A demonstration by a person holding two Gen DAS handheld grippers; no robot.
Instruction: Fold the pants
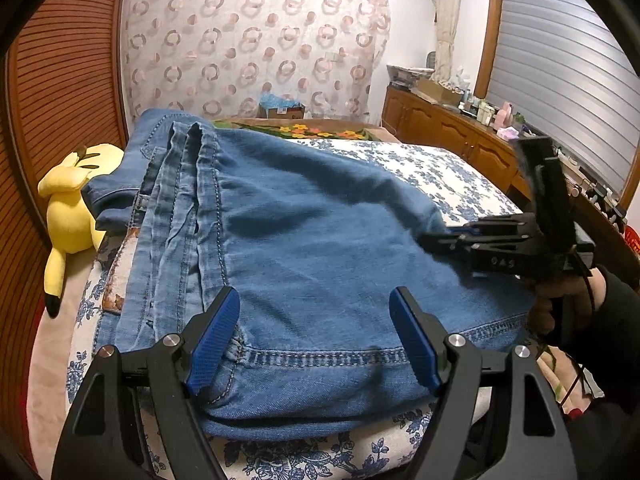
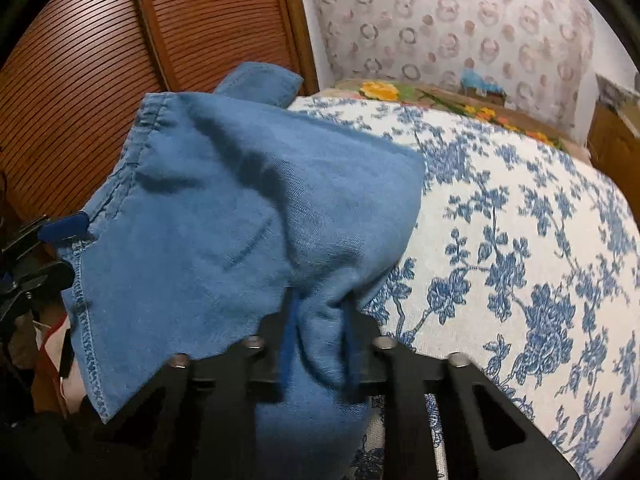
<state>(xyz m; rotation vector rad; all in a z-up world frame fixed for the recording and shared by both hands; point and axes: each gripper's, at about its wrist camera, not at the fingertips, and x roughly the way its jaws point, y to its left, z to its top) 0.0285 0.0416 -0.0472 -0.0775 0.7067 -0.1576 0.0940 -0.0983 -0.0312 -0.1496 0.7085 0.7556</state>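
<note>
Blue denim pants [image 1: 304,240] lie folded on the floral bed cover, hem stitching nearest me. My left gripper [image 1: 316,332] is open, its blue pads [image 1: 214,340] spread just above the near hem, holding nothing. My right gripper [image 1: 444,240] shows at the right edge of the pants in the left wrist view. In the right wrist view the right gripper [image 2: 320,320] is shut on a bunched fold of the pants [image 2: 240,216] and lifts that side off the bed. The left gripper's blue tip [image 2: 66,226] shows at the far left edge there.
A yellow plush toy [image 1: 70,204] lies at the left of the bed by a slatted wooden door [image 2: 120,40]. The blue-flowered bed cover [image 2: 520,240] stretches right. A wooden cabinet [image 1: 448,128] with clutter stands at the back right, under a window blind.
</note>
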